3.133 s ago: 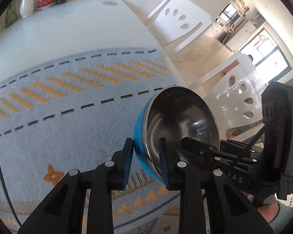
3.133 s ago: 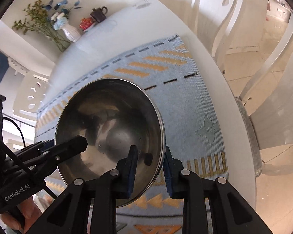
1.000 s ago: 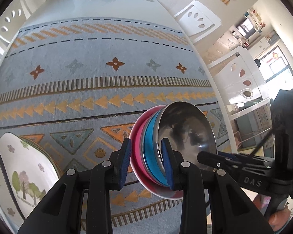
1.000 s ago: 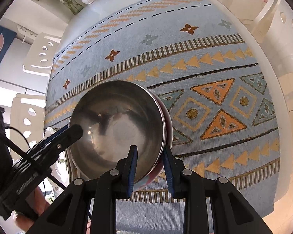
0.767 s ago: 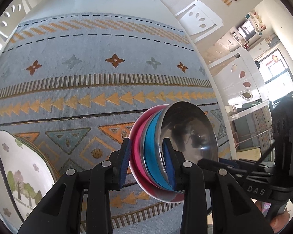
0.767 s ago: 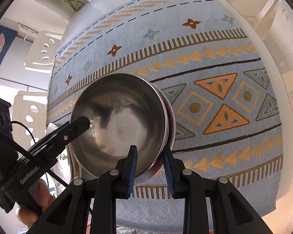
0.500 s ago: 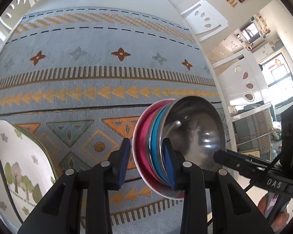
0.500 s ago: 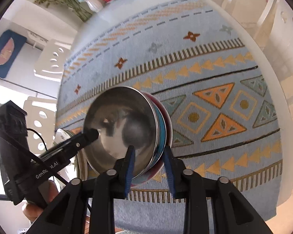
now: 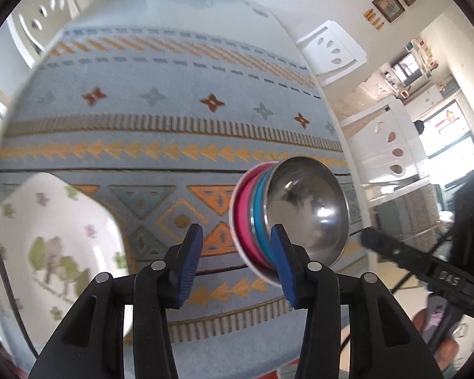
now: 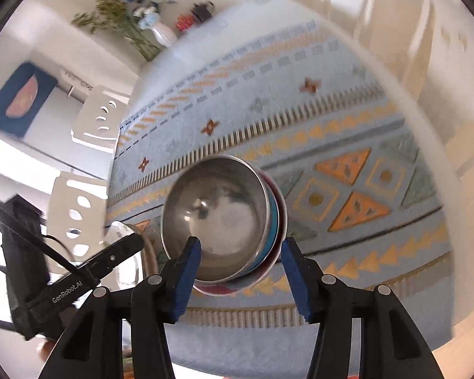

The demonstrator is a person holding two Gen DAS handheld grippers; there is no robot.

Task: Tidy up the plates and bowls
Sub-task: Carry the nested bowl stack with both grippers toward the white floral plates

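Tongs (image 10: pixel 240 265) marked "GenRobot.AI", "DAS"

left wrist: close, facing right | right wrist: close, facing left | shared: bowl stack (image 9: pixel 287 218) (image 10: pixel 224 221)

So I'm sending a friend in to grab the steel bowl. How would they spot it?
On the patterned tablecloth, near its right edge, sits a small stack of nested bowls, right of the white tree-print plate. The steel bowl is the top one, shiny inside with a blue outside, nested in a pink bowl.
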